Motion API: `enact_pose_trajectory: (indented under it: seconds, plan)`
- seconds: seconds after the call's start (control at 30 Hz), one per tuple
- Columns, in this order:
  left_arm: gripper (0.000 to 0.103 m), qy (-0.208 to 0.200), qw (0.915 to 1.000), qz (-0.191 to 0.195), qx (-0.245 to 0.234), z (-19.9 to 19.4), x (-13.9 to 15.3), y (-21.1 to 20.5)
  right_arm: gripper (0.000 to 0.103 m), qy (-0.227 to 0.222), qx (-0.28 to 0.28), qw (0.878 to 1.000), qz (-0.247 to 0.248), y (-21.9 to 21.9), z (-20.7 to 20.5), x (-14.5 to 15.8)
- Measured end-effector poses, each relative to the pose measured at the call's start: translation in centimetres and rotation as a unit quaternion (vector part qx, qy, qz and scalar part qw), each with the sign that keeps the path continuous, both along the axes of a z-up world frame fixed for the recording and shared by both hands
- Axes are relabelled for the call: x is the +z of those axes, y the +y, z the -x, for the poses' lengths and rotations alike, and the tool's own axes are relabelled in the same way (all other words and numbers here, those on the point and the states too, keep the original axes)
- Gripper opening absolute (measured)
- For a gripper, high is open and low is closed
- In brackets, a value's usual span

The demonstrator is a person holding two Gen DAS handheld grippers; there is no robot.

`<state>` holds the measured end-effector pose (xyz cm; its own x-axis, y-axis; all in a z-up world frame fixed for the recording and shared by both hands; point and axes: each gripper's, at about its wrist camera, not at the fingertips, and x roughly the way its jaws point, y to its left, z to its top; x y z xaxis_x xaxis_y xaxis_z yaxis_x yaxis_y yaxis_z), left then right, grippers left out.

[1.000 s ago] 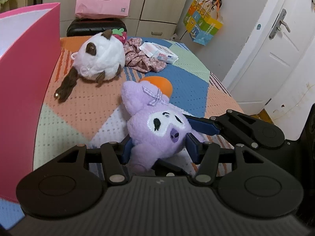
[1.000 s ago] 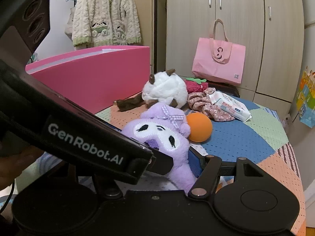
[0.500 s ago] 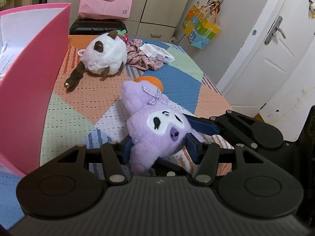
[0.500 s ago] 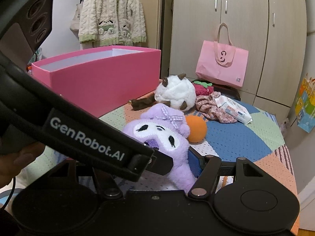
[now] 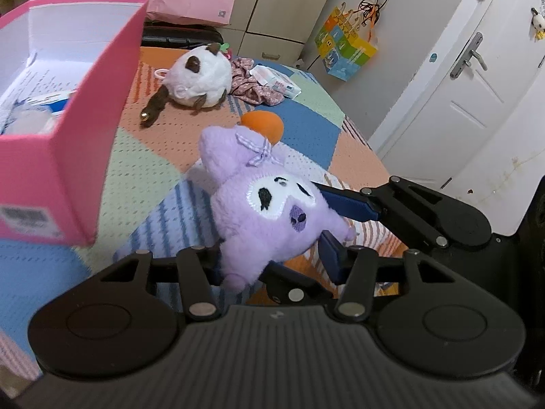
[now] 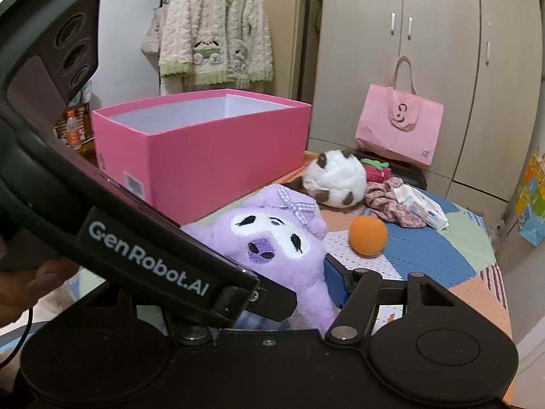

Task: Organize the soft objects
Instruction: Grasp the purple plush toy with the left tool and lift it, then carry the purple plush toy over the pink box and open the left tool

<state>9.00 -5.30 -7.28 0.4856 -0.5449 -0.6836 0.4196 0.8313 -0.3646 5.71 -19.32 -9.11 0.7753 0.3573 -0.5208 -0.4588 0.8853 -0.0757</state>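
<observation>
Gripping the purple plush from both sides: left tongs are clamped on its lower body, blue pads pressed into the fur. Right tongs also squeeze it near the lower body; in the right wrist view only one blue pad shows, against the plush, the other is hidden behind the left tool's arm. Plush is face-up toward the cameras, bow on its head, held off the patchwork tabletop.

Pink box sits just beside the plush on the left, open top, white interior with some items in it, not identifiable. Orange ball lies on the tabletop just behind the plush's head. Farther back: white-and-brown plush, floral cloth, wipes pack. Pink tote bag stands by the wardrobe at the far edge.
</observation>
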Motion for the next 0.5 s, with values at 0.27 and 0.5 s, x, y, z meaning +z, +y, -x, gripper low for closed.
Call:
enact_pose_trajectory:
  seconds: [0.27, 0.5]
  plan:
    - [0.048, 0.007, 0.9999, -0.005, 0.006, 3.1, 2.8, 3.5, 0.069, 0.014, 0.029, 0.999, -0.002, 2.8, 2.6, 2.3]
    - [0.048, -0.048, 0.9978, -0.031, 0.033, 6.6, 7.3, 6.6, 0.063, 0.006, 0.073, 0.997, -0.018, 5.6, 3.7, 5.1]
